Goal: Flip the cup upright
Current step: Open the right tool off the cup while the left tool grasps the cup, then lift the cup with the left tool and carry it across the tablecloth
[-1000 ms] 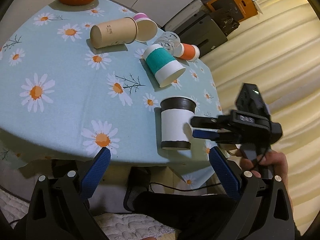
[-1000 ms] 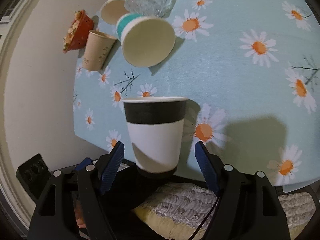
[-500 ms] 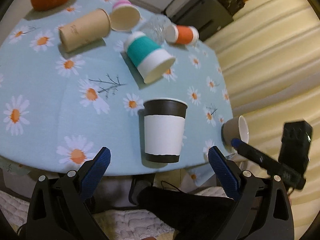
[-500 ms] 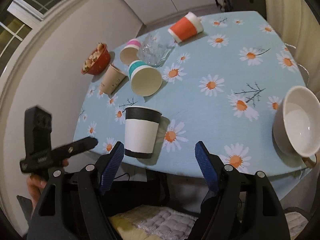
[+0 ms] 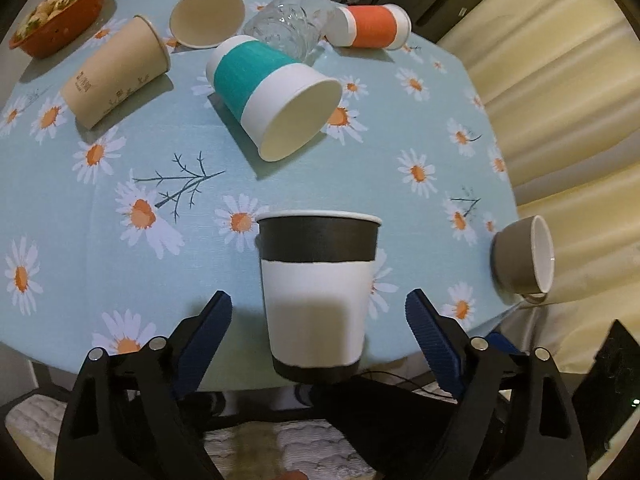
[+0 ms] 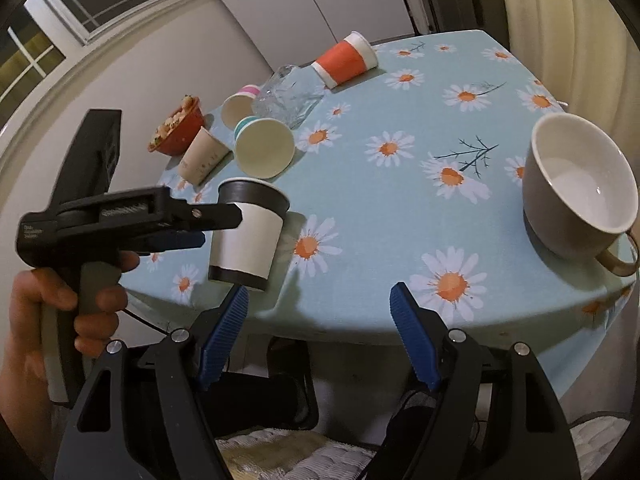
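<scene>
cup (image 5: 316, 292), black-banded paper, upright on tabletop (image 5: 120, 168) between wide-spread left fingers (image 5: 208, 328), untouched; right fingers (image 6: 412, 340) wide, holding nothing, grey mug (image 6: 576, 188) ahead-right.

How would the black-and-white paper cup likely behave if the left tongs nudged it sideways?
The black-and-white paper cup looks light and thin-walled, so it probably slides or tips easily. It stands near the table edge, so it might fall off. Squeezed hard, it would likely dent.
</scene>
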`<state>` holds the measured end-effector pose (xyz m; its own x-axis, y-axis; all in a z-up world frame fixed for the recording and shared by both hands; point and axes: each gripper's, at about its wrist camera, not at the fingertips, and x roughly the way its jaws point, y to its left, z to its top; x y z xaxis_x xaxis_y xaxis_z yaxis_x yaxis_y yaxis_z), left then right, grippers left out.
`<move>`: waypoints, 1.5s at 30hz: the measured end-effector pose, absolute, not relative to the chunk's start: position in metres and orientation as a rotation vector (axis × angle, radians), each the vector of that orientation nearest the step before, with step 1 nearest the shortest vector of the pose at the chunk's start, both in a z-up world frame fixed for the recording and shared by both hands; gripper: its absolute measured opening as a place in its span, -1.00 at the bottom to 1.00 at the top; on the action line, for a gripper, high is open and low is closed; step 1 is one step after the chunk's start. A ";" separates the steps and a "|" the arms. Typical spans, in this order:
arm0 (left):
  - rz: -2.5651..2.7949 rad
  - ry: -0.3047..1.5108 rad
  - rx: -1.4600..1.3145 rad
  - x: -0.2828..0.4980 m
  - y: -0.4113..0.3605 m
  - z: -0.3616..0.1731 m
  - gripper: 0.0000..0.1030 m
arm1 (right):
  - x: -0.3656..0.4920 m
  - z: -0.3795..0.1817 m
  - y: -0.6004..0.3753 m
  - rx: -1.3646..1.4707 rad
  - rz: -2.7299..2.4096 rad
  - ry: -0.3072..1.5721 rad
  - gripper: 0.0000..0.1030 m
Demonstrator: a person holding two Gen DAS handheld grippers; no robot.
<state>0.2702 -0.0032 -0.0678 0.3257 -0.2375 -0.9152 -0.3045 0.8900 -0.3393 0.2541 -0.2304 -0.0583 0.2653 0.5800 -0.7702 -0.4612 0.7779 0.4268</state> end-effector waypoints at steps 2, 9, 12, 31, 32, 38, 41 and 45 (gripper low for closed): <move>0.057 1.261 -0.500 0.273 -0.004 -0.072 0.66 | 0.252 -0.056 -0.232 0.109 0.691 1.077 0.42; 0.061 1.284 -0.470 0.282 -0.012 -0.081 0.51 | 0.246 -0.058 -0.229 0.077 0.683 1.073 0.42; 0.059 1.302 -0.456 0.284 -0.015 -0.086 0.43 | 0.247 -0.060 -0.229 0.084 0.691 1.087 0.42; 0.046 1.256 -0.446 0.271 -0.012 -0.079 0.20 | 0.249 -0.063 -0.231 0.097 0.694 1.107 0.42; 0.049 1.241 -0.444 0.268 -0.010 -0.076 0.20 | 0.249 -0.063 -0.231 0.097 0.697 1.107 0.42; 0.057 1.125 -0.453 0.252 0.000 -0.055 0.20 | 0.248 -0.062 -0.228 0.092 0.715 1.099 0.42; 0.072 1.037 -0.441 0.241 0.004 -0.045 0.20 | 0.246 -0.059 -0.227 0.096 0.731 1.079 0.42; 0.098 0.882 -0.431 0.223 0.007 -0.035 0.20 | 0.244 -0.055 -0.226 0.105 0.740 1.057 0.42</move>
